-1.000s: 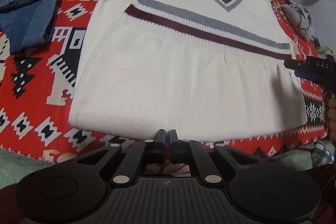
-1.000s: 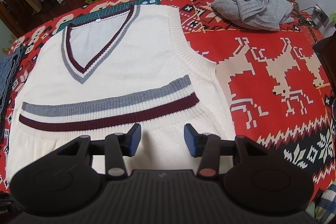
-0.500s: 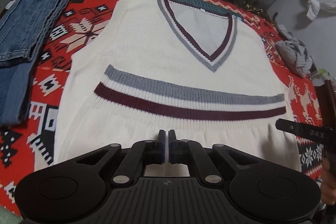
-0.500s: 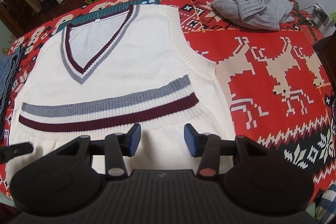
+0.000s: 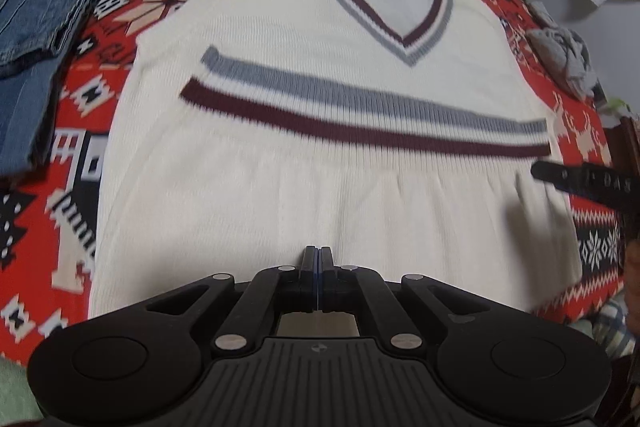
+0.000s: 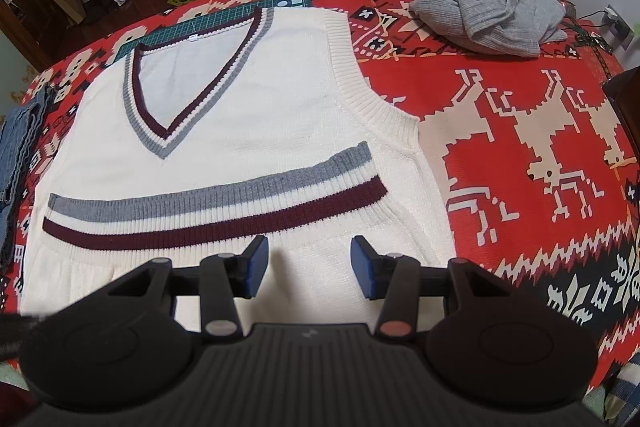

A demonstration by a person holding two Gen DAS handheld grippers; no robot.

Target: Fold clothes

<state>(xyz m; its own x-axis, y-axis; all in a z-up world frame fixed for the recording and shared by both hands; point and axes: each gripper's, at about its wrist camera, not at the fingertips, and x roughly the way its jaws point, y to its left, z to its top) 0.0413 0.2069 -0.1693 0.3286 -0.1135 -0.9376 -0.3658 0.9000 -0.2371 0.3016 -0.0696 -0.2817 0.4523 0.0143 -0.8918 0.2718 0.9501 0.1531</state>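
Cream V-neck sweater vest (image 6: 248, 131) spread flat, centre frame, on red patterned cloth (image 6: 520, 155) covering worktop. Left tool (image 5: 319, 267) at lower centre, over vest's bottom part, fingers pressed together, nothing visibly pinched. Right tool (image 6: 306, 263) lower centre, above hem area, fingers wide apart, empty. Folded jeans (image 5: 48, 11) upper left. Crumpled grey sweater (image 6: 492, 15) upper right.
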